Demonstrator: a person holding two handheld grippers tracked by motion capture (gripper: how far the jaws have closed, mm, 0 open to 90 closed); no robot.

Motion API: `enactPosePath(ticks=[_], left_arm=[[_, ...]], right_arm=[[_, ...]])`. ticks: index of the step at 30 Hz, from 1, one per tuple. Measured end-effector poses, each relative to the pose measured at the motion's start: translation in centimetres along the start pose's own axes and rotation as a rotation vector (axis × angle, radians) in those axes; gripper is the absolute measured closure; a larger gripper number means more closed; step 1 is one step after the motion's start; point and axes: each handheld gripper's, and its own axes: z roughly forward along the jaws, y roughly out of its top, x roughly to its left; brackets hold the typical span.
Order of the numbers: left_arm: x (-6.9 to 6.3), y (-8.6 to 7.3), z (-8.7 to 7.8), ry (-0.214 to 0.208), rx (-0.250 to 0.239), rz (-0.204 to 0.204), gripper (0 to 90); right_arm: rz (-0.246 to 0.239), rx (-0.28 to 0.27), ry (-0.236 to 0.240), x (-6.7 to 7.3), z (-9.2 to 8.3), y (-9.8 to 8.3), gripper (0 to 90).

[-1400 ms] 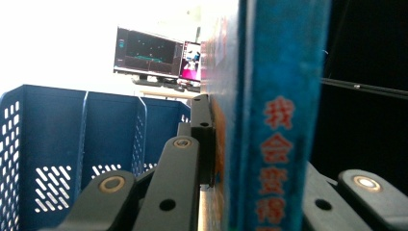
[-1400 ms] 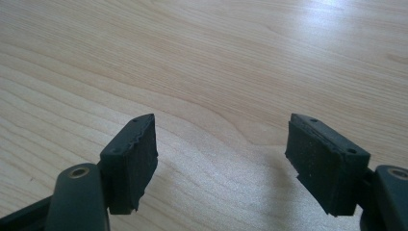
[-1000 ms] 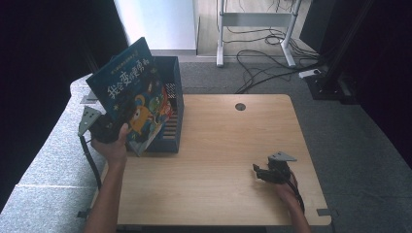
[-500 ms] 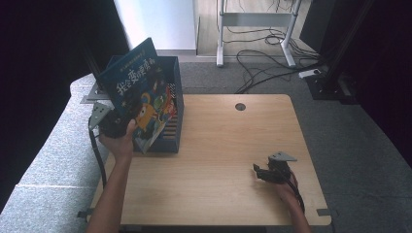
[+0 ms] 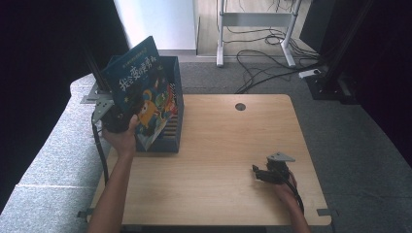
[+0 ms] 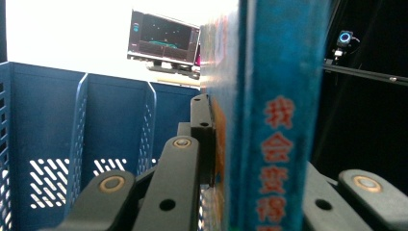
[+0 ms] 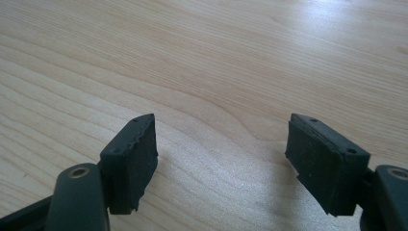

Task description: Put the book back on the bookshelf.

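Note:
A blue picture book [image 5: 137, 90] with a cartoon cover is held tilted above the left end of the table, over a dark blue file box [image 5: 176, 104]. My left gripper [image 5: 115, 121] is shut on the book's lower left part. In the left gripper view the book's spine [image 6: 276, 120] stands upright between the jaws, with the box's perforated dividers [image 6: 79, 125] behind it. My right gripper [image 5: 257, 173] rests low on the wooden table [image 5: 218, 141] at the front right. It stands open with nothing between its pads [image 7: 132, 161].
The file box holds several upright books or folders. A round cable hole [image 5: 240, 106] is near the table's far edge. A grey padded surface [image 5: 53, 150] lies left of the table. Cables and a metal stand [image 5: 255, 22] are on the floor beyond.
My left gripper has shifted the book a little to the right, closer over the file box. The right gripper has stayed put.

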Motion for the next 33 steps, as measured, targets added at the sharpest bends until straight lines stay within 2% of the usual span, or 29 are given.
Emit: enactPosePath(ticks=[6,10,19,24,29,33], left_arm=[[0.0,0.1,-0.2,0.012,-0.001,0.012,82.5],[0.1,0.0,0.2,0.040,-0.002,0.030,82.4],[-0.2,-0.5,2.0,0.058,-0.007,0.041,82.4],[-0.3,-1.3,3.3,0.076,-0.013,0.041,82.4],[-0.5,-1.8,4.4,0.087,0.005,0.055,82.4],[-0.7,-2.1,5.0,0.087,0.011,0.051,82.4]], right_arm=[[-0.001,0.000,0.000,0.0,0.0,0.0,26.0],[-0.002,0.000,0.000,0.0,0.0,0.0,26.0],[0.003,0.003,0.003,0.1,-0.1,0.0,26.0],[0.005,0.001,0.006,0.0,-0.1,-0.1,26.1],[0.009,-0.001,0.009,-0.1,-0.1,-0.1,26.2],[0.010,-0.004,0.008,-0.2,-0.1,-0.1,26.2]])
